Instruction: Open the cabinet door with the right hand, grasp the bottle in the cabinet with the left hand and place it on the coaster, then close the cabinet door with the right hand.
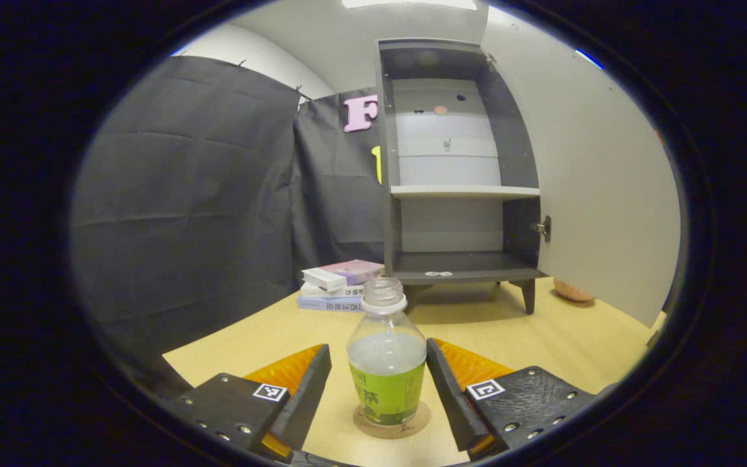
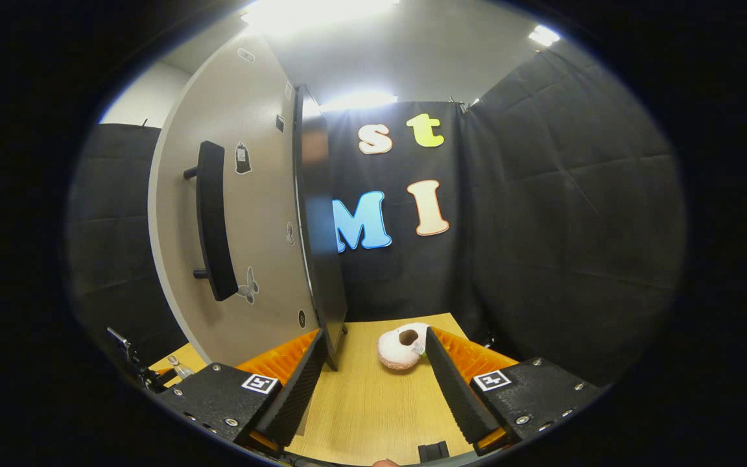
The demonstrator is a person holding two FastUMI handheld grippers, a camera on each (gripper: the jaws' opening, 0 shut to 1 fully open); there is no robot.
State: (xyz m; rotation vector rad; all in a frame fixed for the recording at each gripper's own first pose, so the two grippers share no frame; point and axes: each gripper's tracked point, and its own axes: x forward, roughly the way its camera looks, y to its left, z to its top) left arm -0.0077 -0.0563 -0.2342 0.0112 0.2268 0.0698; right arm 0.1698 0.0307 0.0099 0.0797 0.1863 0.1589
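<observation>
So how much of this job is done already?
Mostly done. The cabinet door stands open and the bottle sits on the coaster, with the left hand-held gripper open around it. Closing the door by its handle is left; the right hand-held gripper waits open.

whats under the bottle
A round coaster lies under the bottle, on the table. Its rim shows around the base; its middle is covered by the bottle. The left claw is open around the bottle, fingers apart from it.
</observation>
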